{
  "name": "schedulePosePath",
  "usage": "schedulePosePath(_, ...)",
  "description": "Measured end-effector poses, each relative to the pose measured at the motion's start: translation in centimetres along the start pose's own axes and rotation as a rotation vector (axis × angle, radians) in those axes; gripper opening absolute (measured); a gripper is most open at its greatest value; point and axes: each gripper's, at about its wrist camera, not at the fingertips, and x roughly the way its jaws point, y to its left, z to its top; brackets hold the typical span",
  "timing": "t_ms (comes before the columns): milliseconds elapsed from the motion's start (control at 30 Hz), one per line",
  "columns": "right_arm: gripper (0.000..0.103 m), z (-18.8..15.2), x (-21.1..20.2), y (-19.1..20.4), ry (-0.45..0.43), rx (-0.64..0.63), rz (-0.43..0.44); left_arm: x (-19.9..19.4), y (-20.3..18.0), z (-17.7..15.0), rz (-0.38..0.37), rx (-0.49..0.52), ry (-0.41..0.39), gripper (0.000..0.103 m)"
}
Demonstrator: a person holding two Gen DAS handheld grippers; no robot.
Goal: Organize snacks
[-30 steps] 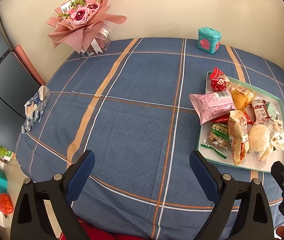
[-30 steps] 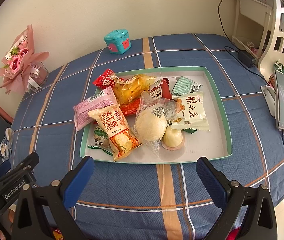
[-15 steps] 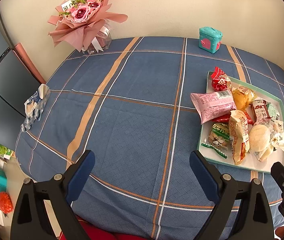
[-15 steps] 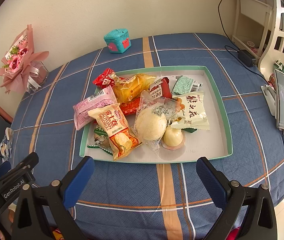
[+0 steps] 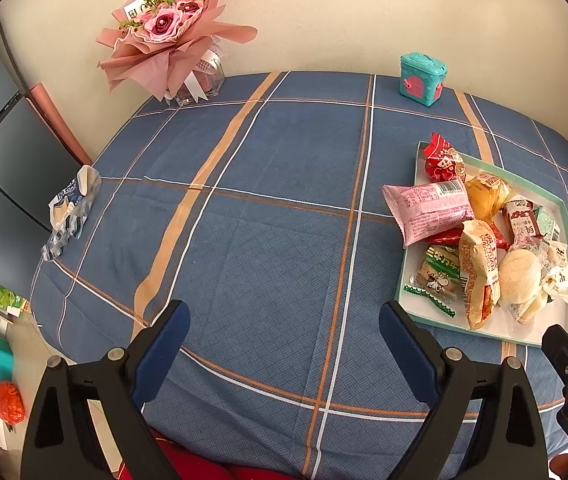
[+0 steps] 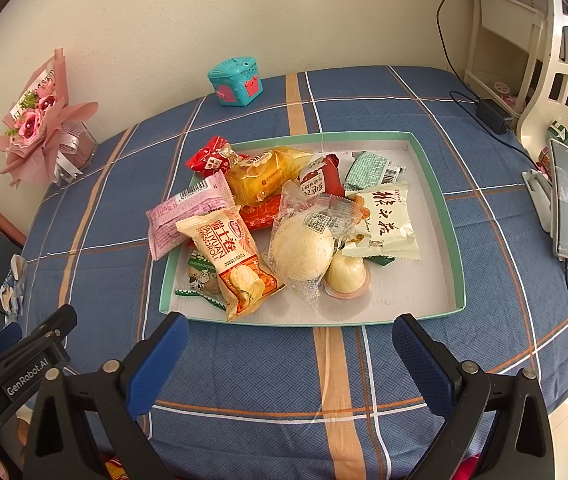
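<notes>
The left hand-held gripper hangs released over bare blue plaid tablecloth on the worktop. The right hand-held gripper, also released and empty, hovers just before the green-rimmed tray heaped with snack packets.

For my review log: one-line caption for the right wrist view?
Open right gripper poised before a green-rimmed tray piled with wrapped snacks on a blue plaid tablecloth.
</notes>
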Motion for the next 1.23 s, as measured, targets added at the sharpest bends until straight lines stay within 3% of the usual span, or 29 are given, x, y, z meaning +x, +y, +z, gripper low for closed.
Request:
schedulePosePath(1000,0.103,-0.15,0.10,0.24,0.007,-0.005,-0.001,0.21,0.13,-0.05,-0.004,-0.012,0.012,0.096)
schedulePosePath(1233,0.103,-0.14,0.15,0.26,0.007,-0.005,-0.001,-0.35,-0.17,-0.02,-0.008,-0.011,-0.019,0.096)
